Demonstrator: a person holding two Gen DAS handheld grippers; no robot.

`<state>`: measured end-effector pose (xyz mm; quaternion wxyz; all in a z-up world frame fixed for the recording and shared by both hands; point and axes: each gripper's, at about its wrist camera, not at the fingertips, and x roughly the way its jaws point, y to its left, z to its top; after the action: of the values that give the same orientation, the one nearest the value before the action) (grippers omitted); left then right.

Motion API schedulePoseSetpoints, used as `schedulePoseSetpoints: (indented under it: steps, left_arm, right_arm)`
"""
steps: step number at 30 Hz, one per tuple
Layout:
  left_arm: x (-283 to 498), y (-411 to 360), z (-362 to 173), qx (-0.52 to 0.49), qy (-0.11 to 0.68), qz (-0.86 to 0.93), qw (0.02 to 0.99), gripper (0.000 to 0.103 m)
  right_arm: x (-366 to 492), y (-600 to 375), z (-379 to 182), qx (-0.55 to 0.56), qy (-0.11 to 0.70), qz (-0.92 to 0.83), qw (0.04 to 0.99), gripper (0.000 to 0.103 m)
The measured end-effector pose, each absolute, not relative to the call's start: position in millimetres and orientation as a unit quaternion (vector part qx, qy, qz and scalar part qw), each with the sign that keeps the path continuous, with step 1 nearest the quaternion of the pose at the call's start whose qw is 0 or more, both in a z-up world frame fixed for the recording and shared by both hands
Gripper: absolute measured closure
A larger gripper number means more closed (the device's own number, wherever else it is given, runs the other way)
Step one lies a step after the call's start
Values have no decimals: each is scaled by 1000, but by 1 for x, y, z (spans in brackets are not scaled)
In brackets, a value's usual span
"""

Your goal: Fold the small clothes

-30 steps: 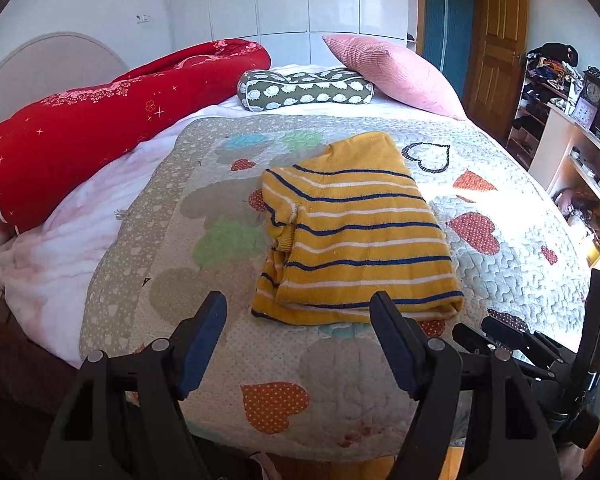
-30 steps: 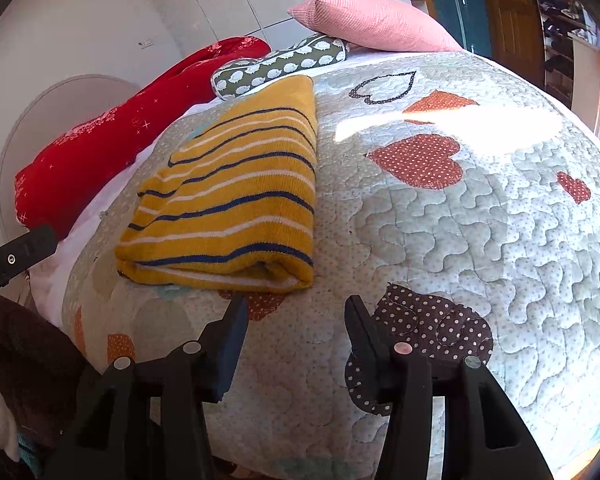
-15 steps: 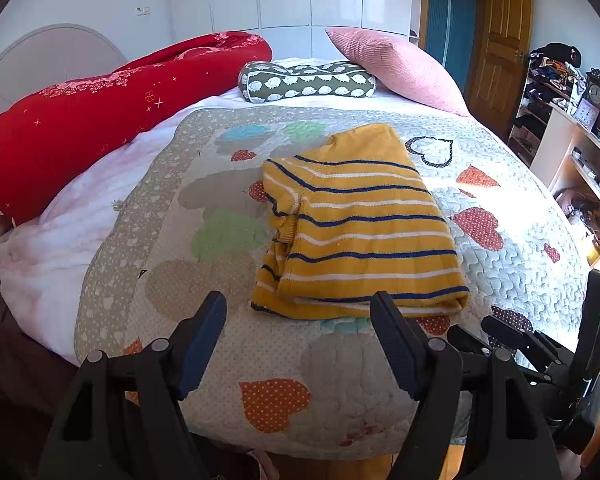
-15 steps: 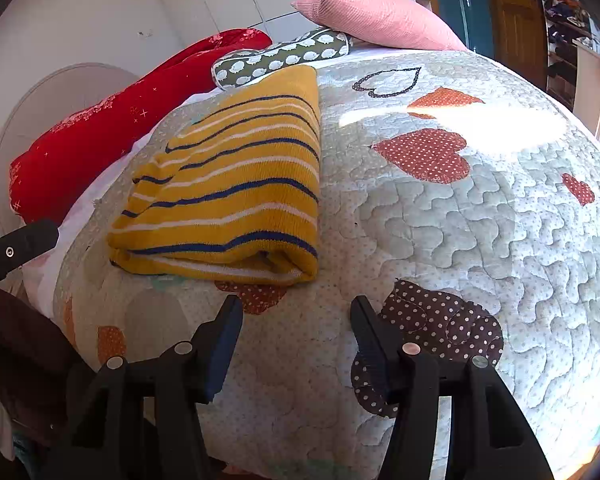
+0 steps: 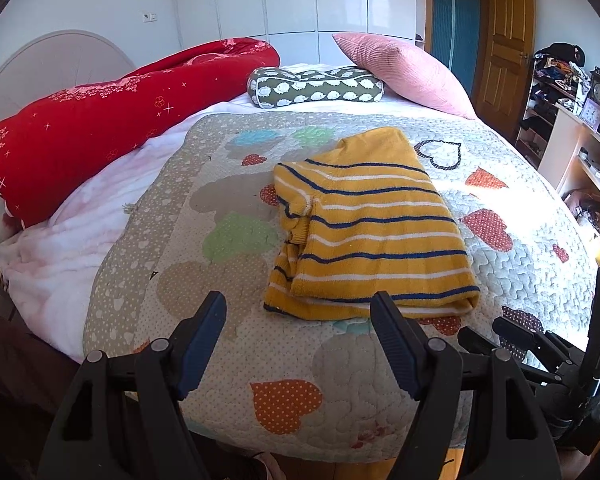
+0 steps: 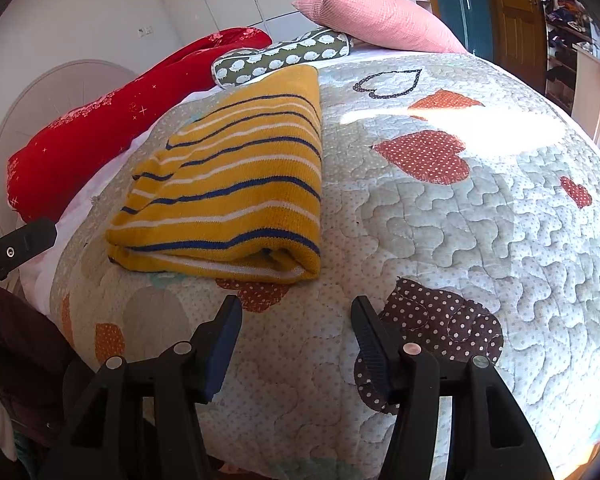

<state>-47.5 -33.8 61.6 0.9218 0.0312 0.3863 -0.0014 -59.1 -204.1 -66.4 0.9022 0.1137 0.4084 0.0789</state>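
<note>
A yellow sweater (image 5: 368,228) with navy and white stripes lies folded on the heart-patterned quilt (image 5: 220,184); it also shows in the right wrist view (image 6: 236,184). My left gripper (image 5: 298,320) is open and empty, just short of the sweater's near edge. My right gripper (image 6: 296,322) is open and empty, close to the sweater's near right corner; it also shows at the lower right of the left wrist view (image 5: 512,336).
A red duvet (image 5: 112,120) is rolled along the left side. A green patterned cushion (image 5: 316,90) and a pink pillow (image 5: 404,72) lie at the head. Shelves (image 5: 580,140) and a wooden door (image 5: 504,36) stand to the right. The quilt's near edge (image 5: 300,436) drops off below the grippers.
Both grippers have drifted slightly closer to the sweater's near edge. The sweater has not moved, and both grippers stay open.
</note>
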Motion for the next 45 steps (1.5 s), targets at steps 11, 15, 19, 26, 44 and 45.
schedulePoseSetpoints:
  steps: [11,15,19,26,44,45]
  left_arm:
    - [-49,-26,59,23,388,5,922,29]
    - [-49,-21,58,17,388,5,921,29]
    - [-50,-14,58,10,387,8,922,29]
    - [-49,4,54,-12,390,14,921,29]
    - [-54,47,49,-52,392,41,918,29]
    - [-54,49,49,-53,392,43,917,28]
  right_arm:
    - [-63,-200,-65,110,410,74,902,42]
    - [-64,-199,-64,107,411,71,902,42]
    - [-65,-197,-61,104,411,67,903,42]
    - [-69,-205,-41,111,375,44,919,42]
    - [38,-151,-44,63,407,72,908,42]
    - [39,-147,-47,51,407,69,910,41]
